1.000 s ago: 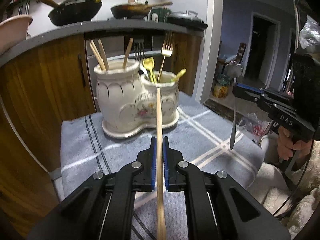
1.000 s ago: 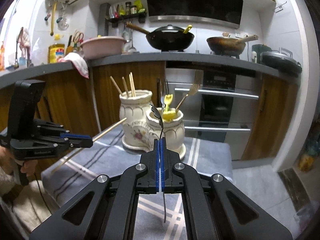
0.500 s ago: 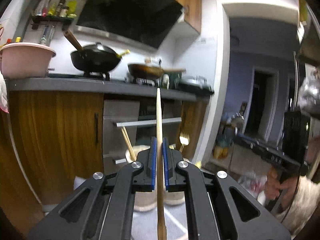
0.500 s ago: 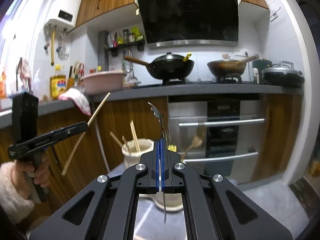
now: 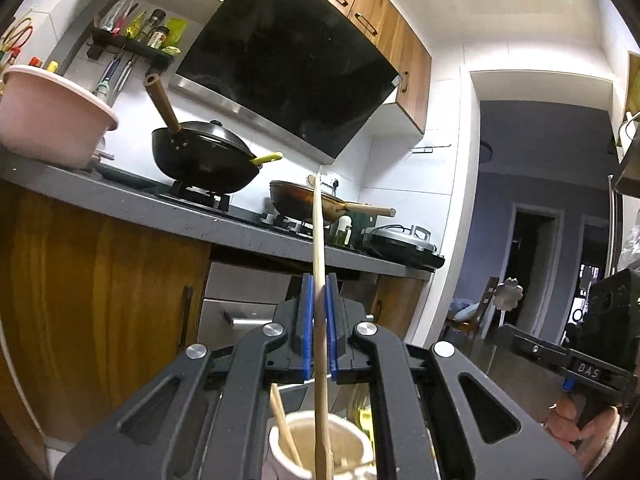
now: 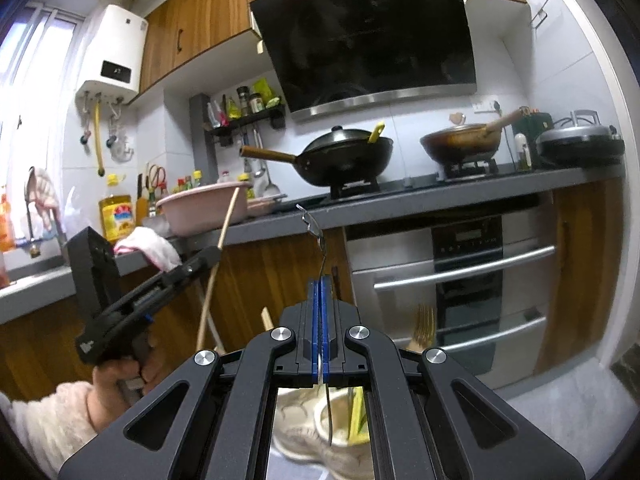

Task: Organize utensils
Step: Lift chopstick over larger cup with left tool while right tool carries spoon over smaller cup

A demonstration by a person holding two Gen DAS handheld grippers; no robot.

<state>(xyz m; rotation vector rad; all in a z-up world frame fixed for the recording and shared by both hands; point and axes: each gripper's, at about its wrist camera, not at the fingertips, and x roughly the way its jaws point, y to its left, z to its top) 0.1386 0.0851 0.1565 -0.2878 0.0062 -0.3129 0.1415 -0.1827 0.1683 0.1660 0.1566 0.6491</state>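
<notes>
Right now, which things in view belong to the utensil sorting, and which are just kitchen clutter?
Job:
- wooden chopstick in the left claw
- metal utensil in the right claw, which kind I cannot tell
- white ceramic holder below, with chopsticks in it
- gold fork

Lying about:
- black wok
- brown pan
- pink basin
- oil bottle

The letters "DAS" stand in white on the side of the right tongs.

Pale matt wooden chopstick; thin shiny metal utensil; glossy cream ceramic holder; matt black plastic left gripper.
</notes>
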